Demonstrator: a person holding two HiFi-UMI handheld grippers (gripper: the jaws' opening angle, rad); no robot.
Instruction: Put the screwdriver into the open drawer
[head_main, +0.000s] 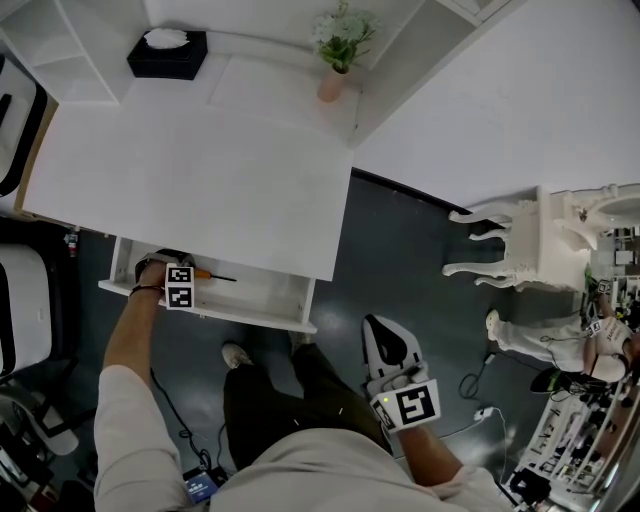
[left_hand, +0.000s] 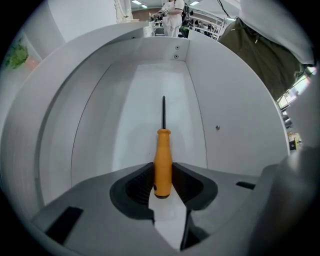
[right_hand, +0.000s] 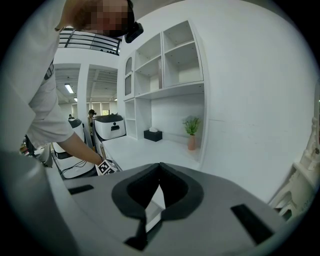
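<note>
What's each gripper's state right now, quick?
Left gripper: closed on the orange handle of the screwdriver, down in the open drawer.
Right gripper: closed, holding nothing.

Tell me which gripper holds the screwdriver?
The left gripper, down in the open drawer, grips the orange-handled screwdriver; the right gripper is shut and empty.
</note>
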